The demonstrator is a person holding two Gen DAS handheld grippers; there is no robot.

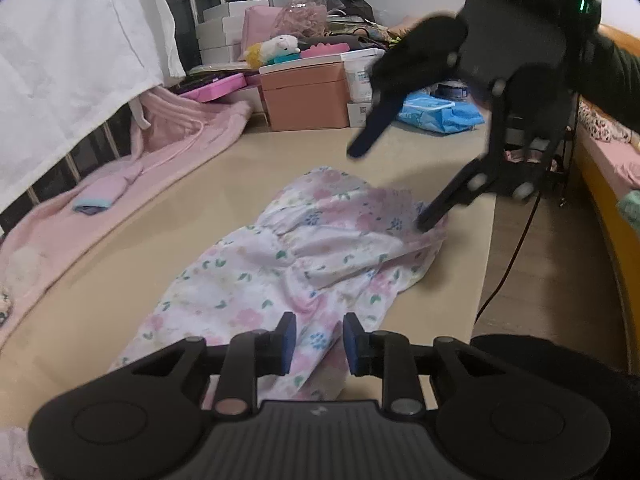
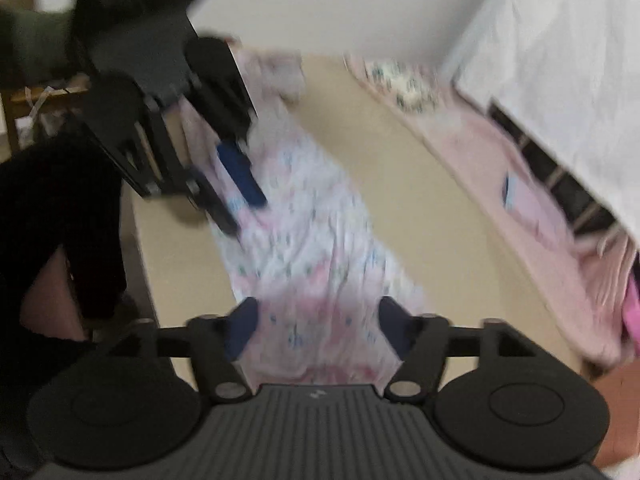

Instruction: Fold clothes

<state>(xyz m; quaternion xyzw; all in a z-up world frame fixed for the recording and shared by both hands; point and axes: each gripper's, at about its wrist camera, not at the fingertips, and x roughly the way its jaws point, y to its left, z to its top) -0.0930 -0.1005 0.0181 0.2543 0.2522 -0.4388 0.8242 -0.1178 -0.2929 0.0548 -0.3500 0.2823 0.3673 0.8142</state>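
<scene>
A white garment with pink and blue flowers point(image 1: 288, 264) lies crumpled lengthwise on the beige table point(image 1: 192, 208). My left gripper point(image 1: 320, 340) hovers over its near end, pads apart, and the cloth lies below the gap without being pinched. My right gripper point(image 1: 392, 188) stands over the far end with its fingers spread wide; the lower fingertip point(image 1: 426, 222) touches the cloth's edge. In the blurred right wrist view the garment point(image 2: 316, 248) runs away from my open right gripper point(image 2: 316, 328) toward the left gripper point(image 2: 244, 212).
A pink blanket point(image 1: 80, 216) with a small folded lilac piece point(image 1: 100, 196) lines the left side under a white sheet point(image 1: 72, 60). Boxes point(image 1: 304, 96) and a blue packet point(image 1: 436, 114) crowd the back. A black cable point(image 1: 508, 264) hangs past the table's right edge.
</scene>
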